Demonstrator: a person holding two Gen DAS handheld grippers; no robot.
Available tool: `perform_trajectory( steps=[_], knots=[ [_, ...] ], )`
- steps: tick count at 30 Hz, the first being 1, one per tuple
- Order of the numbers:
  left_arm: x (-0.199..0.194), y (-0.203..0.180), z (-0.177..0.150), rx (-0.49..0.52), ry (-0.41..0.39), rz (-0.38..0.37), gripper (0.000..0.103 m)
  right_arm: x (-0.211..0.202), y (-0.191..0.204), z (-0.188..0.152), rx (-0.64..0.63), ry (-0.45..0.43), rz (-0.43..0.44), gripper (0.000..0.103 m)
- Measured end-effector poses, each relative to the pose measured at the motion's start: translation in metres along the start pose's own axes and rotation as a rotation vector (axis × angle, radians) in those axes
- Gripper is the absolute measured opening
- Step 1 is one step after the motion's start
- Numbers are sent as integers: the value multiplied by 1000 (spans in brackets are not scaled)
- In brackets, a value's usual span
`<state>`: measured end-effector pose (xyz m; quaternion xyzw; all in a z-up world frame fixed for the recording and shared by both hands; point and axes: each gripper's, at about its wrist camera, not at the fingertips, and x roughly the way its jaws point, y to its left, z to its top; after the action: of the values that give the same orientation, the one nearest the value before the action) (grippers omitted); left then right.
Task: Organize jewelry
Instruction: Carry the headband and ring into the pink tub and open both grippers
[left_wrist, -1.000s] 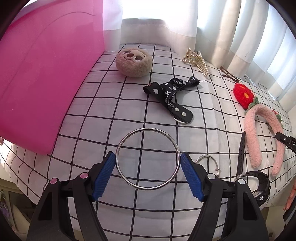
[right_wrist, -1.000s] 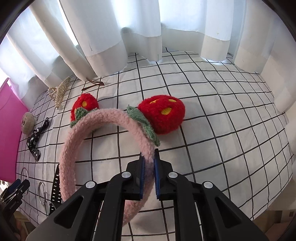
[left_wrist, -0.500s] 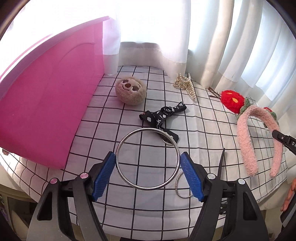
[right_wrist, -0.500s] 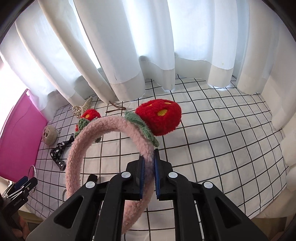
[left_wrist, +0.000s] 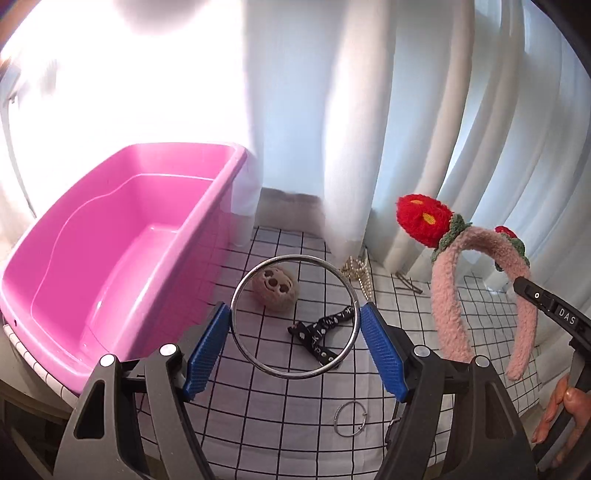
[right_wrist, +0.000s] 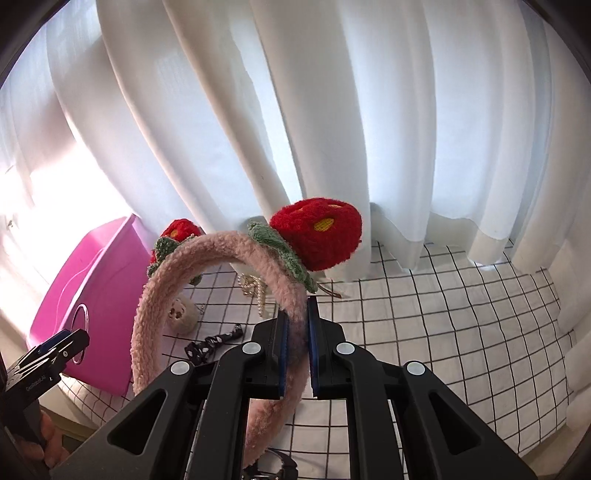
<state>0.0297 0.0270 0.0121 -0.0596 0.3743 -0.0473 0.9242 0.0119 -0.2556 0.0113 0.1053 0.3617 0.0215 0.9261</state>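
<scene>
Rings (left_wrist: 294, 316): two; headband (right_wrist: 236, 254): apparently one.

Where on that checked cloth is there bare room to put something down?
Roomiest: the cloth right of the headband, out to the curtain. The bin also looks bare inside. Crowded: beside the bin, where the plush ball, black strap and pearls lie.
</scene>
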Motion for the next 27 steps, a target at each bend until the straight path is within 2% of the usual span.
perform_trajectory(
  steps=[7,13,21,27],
  knots=[
    [-33,57,41,-64,-100,88,70,5,83,43,-97,-73,145,9],
    [-41,125,63,-108,-134,210,70,40,174,70,-205,-57,268,9],
    [-10,209,60,-196,-46,298,70,102,297,69,-363,49,343,9],
    [18,235,51,-223,30,308,70,145,343,51,-442,134,326,9]
  ],
)
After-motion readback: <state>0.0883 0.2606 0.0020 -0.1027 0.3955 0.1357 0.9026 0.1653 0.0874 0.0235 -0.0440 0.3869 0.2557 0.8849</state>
